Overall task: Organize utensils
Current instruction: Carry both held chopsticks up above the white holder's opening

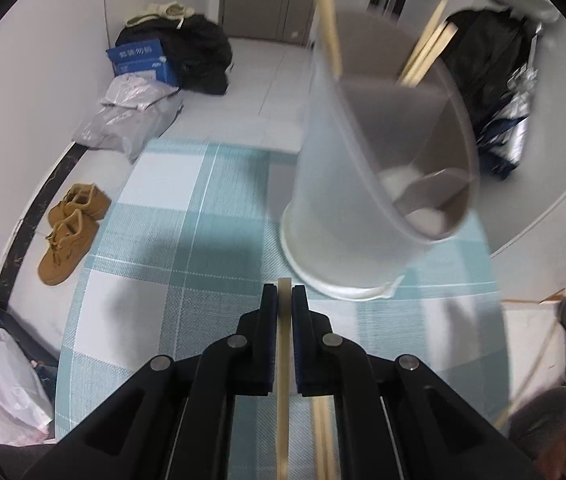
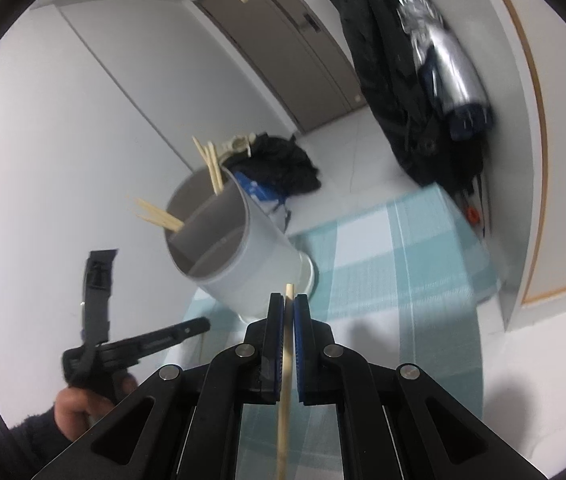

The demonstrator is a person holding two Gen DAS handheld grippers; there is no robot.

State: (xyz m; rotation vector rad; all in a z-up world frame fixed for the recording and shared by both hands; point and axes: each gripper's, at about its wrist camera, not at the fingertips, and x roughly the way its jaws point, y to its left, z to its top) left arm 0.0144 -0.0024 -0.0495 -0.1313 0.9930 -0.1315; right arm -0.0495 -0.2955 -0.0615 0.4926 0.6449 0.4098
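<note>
My left gripper is shut on a pale wooden chopstick that runs lengthwise between its pads. Just ahead, a white round utensil holder with grey divided compartments stands on the teal checked tablecloth. Several chopsticks lean in its far compartments. My right gripper is also shut on a single chopstick, short of the holder. A hand grips the left tool at lower left. More loose chopsticks lie under the left gripper.
Beyond the table edge, tan shoes, a blue box, grey plastic bags and a black bag sit on the floor. Dark coats and a silver umbrella hang at the right by a grey door.
</note>
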